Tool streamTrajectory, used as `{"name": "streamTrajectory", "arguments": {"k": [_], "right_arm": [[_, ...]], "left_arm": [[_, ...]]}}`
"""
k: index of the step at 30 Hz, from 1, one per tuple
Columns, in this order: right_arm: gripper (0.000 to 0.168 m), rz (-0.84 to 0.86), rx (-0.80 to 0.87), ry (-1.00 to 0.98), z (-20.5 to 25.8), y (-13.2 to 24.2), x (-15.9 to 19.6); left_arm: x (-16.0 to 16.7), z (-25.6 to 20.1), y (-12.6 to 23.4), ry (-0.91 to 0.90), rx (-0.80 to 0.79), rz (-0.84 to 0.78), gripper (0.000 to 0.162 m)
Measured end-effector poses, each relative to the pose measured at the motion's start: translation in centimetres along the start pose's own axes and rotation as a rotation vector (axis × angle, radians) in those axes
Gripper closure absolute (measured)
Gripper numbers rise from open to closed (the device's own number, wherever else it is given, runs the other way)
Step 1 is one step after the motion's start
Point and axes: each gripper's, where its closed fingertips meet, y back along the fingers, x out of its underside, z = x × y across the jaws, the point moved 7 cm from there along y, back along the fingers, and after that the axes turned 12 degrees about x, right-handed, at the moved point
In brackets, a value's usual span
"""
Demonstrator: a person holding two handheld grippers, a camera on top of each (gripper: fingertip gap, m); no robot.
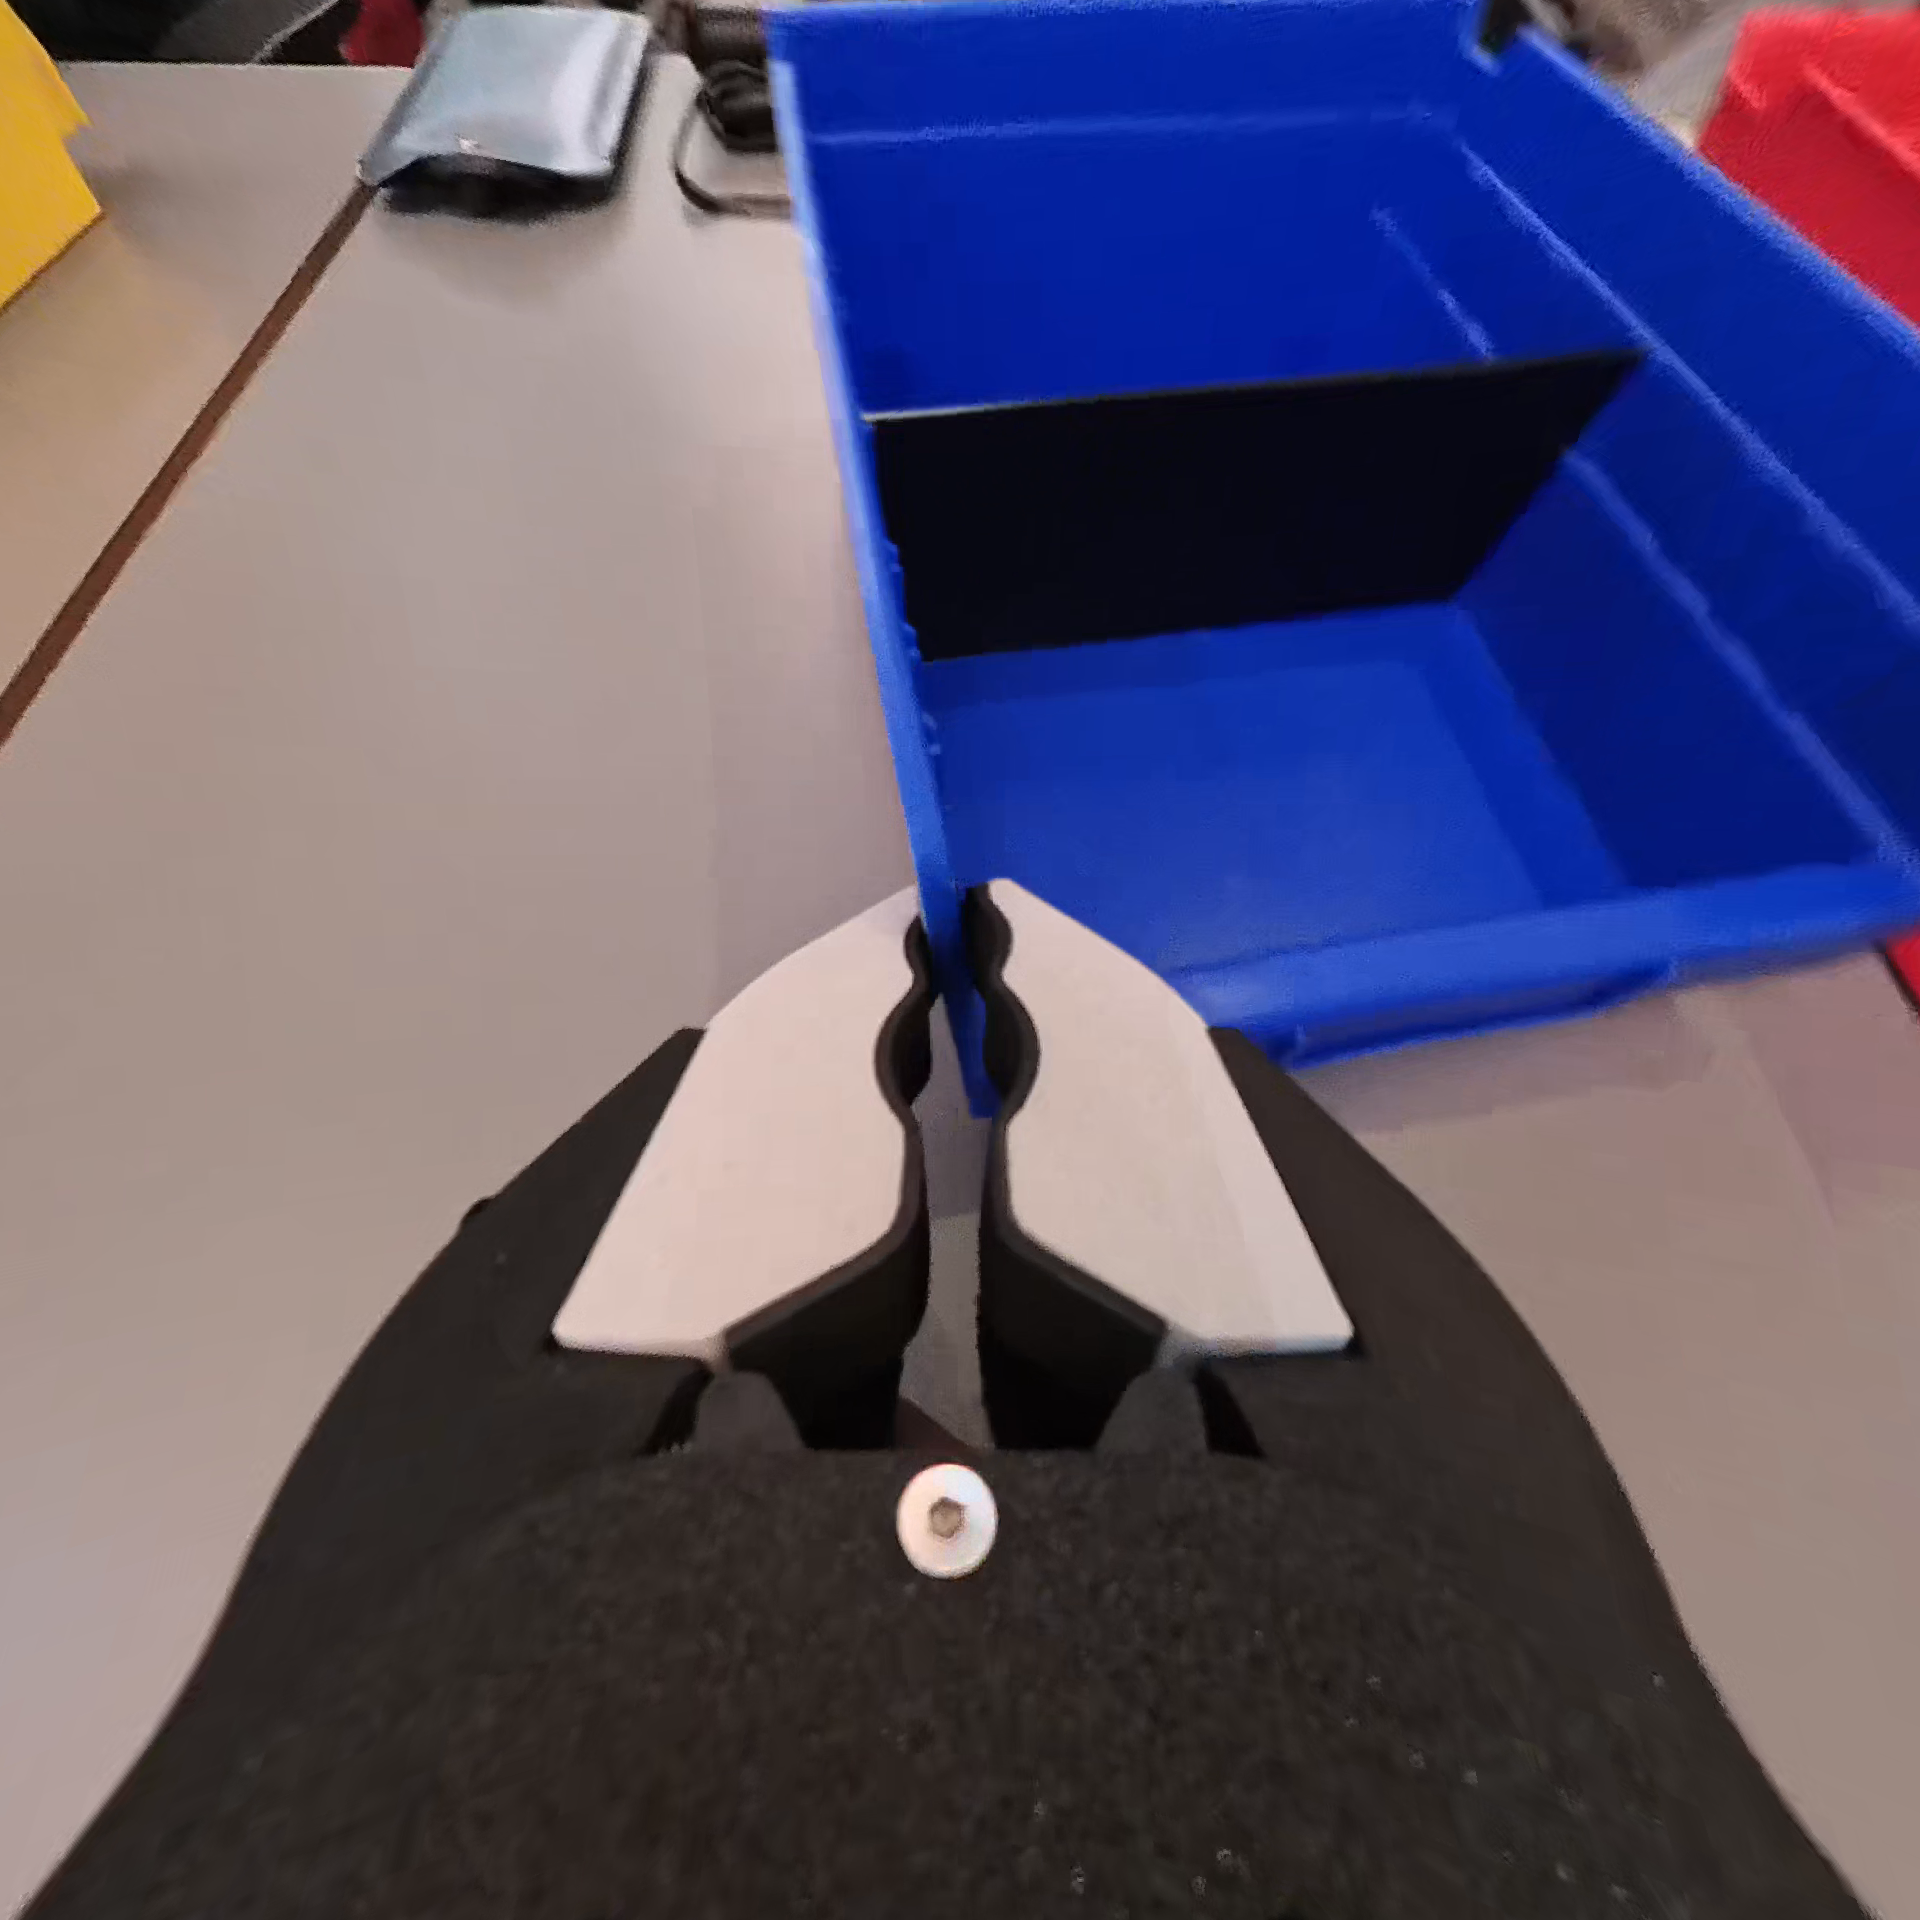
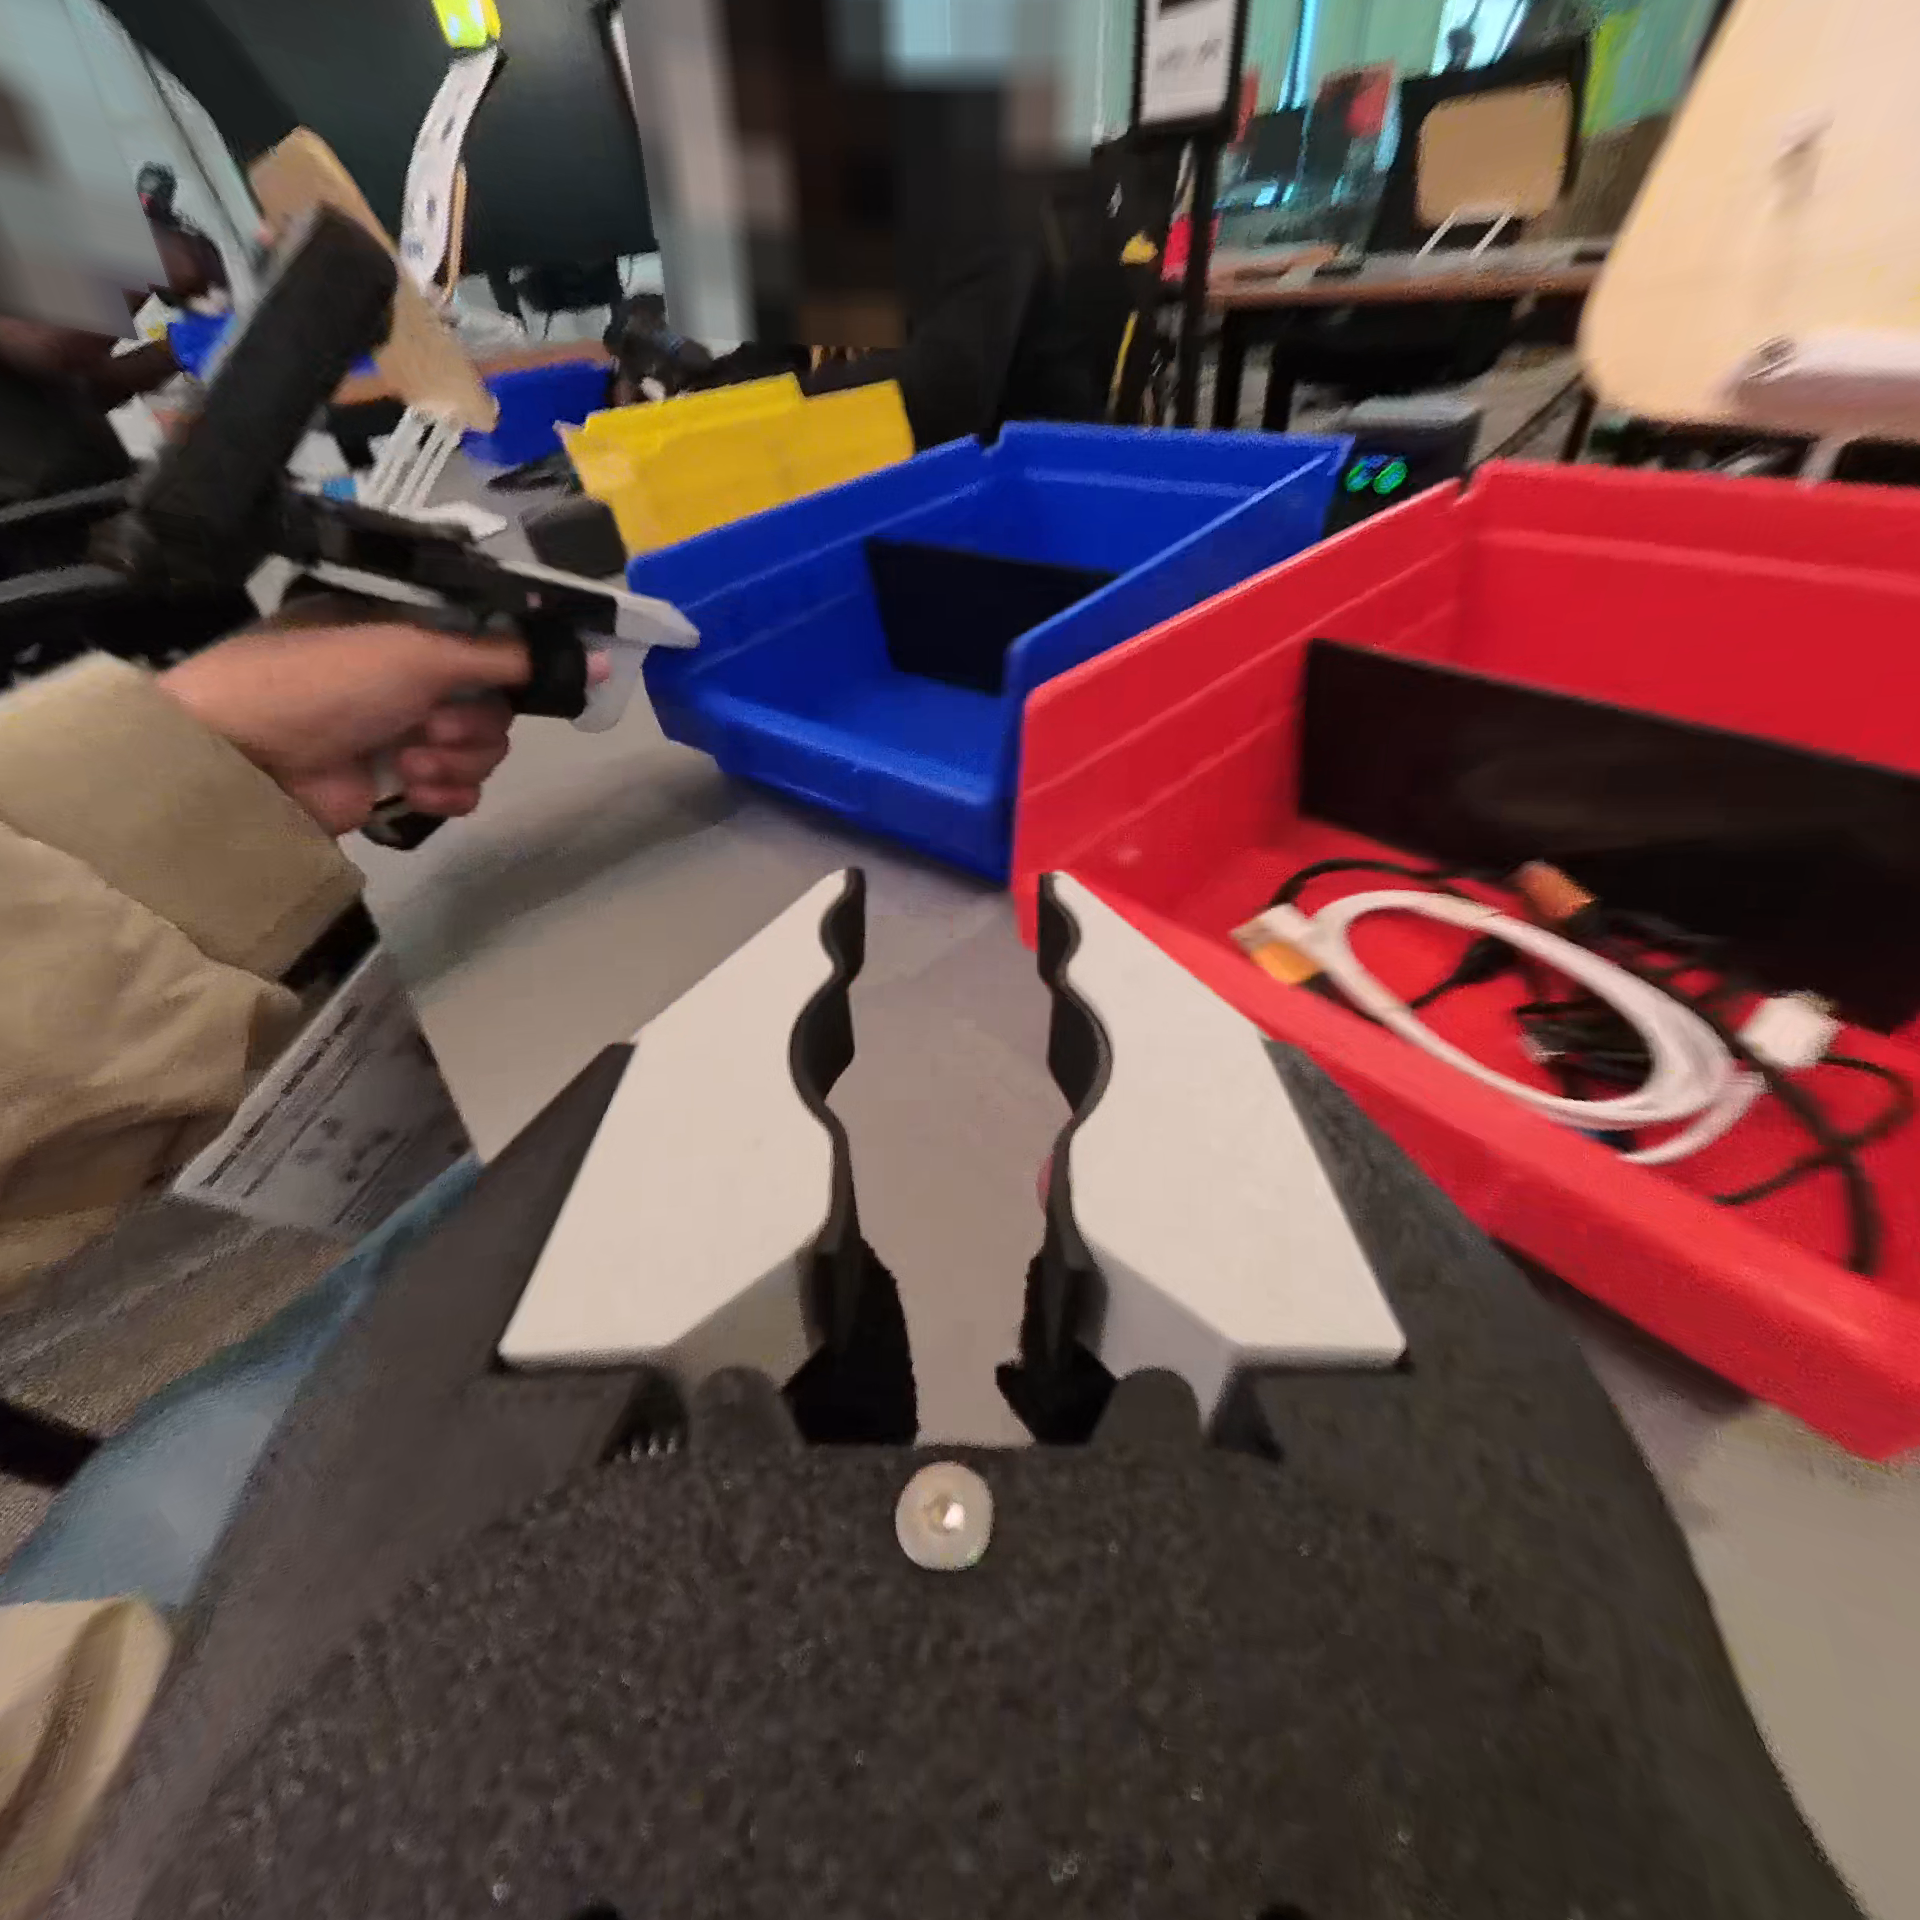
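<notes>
My left gripper (image 1: 954, 904) is closed to a narrow gap on the near left corner of a blue bin (image 1: 1351, 790), and the blue wall edge shows between the fingers. The bin has a black divider (image 1: 1195, 520) and both compartments look empty. The right wrist view shows the same gripper (image 2: 665, 623), held by a hand, at the blue bin's (image 2: 935, 665) corner. My right gripper (image 2: 948, 904) is open and empty above the grey table (image 2: 623, 894). It is just left of a red bin (image 2: 1558, 1247) that holds white and black cables (image 2: 1621, 1049).
A yellow bin (image 2: 748, 447) stands behind the blue one and shows at the left edge of the left wrist view (image 1: 31, 166). A dark pouch (image 1: 509, 104) lies at the table's far end. A beige sleeve (image 2: 125, 935) and printed papers (image 2: 332, 1112) are at the left. About 30 centimetres separates my left fingertips from my right.
</notes>
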Motion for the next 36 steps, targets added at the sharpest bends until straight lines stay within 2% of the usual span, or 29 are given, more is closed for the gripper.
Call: {"name": "streamTrajectory", "arguments": {"k": [2,3,4,5,7,11,14,16,19,22,26,28,30,33,36], "right_arm": [[0.135,0.089,-0.009,0.048,2.3,-1.5,1.0],[0.126,0.15,-0.017,0.082,3.3,-2.4,1.6],[0.119,0.179,0.017,0.103,3.8,-3.1,1.8],[0.12,0.166,0.079,0.122,3.9,-3.6,1.8],[0.125,0.11,0.188,0.154,3.8,-4.1,1.5],[0.15,0.182,0.277,0.135,4.0,-4.5,2.1],[0.165,0.198,0.198,0.071,3.7,-3.8,1.5],[0.165,0.169,0.141,0.028,3.9,-3.1,0.4],[0.164,0.028,0.15,0.067,4.2,-1.5,-2.8],[0.164,-0.143,0.208,0.075,2.7,0.8,-7.1],[0.165,-0.266,0.36,0.11,-2.2,4.4,-13.0],[0.164,-0.272,0.43,0.099,-6.0,6.2,-15.0],[0.164,-0.255,0.517,0.091,-10.8,8.1,-16.3],[0.164,-0.196,0.654,0.085,-18.9,10.8,-16.2],[0.165,-0.068,0.794,0.054,-26.5,13.6,-13.4]], "left_arm": [[1.4,-2.5,2.3,-0.082,0.013,0.076,0.155],[2.1,-3.7,3.6,-0.103,0.001,0.116,0.154],[3.0,-5.0,4.9,-0.11,-0.023,0.137,0.154],[4.0,-6.3,6.3,-0.121,-0.05,0.139,0.154],[5.6,-8.4,8.5,-0.128,-0.096,0.142,0.154],[7.7,-11.3,11.8,-0.139,-0.148,0.126,0.154],[7.8,-13.8,14.3,-0.224,-0.227,0.018,0.153],[7.5,-15.3,16.1,-0.285,-0.303,-0.087,0.153],[6.0,-16.9,18.1,-0.331,-0.374,-0.257,0.154],[2.7,-18.3,18.6,-0.383,-0.35,-0.399,0.154],[-3.4,-21.9,16.5,-0.38,-0.233,-0.54,0.155],[-6.7,-25.0,14.7,-0.394,-0.188,-0.633,0.155],[-9.6,-28.8,11.8,-0.431,-0.129,-0.649,0.155],[-12.1,-34.8,5.6,-0.403,0.025,-0.6,0.155],[-12.1,-40.7,-2.0,-0.299,0.199,-0.47,0.156]]}}
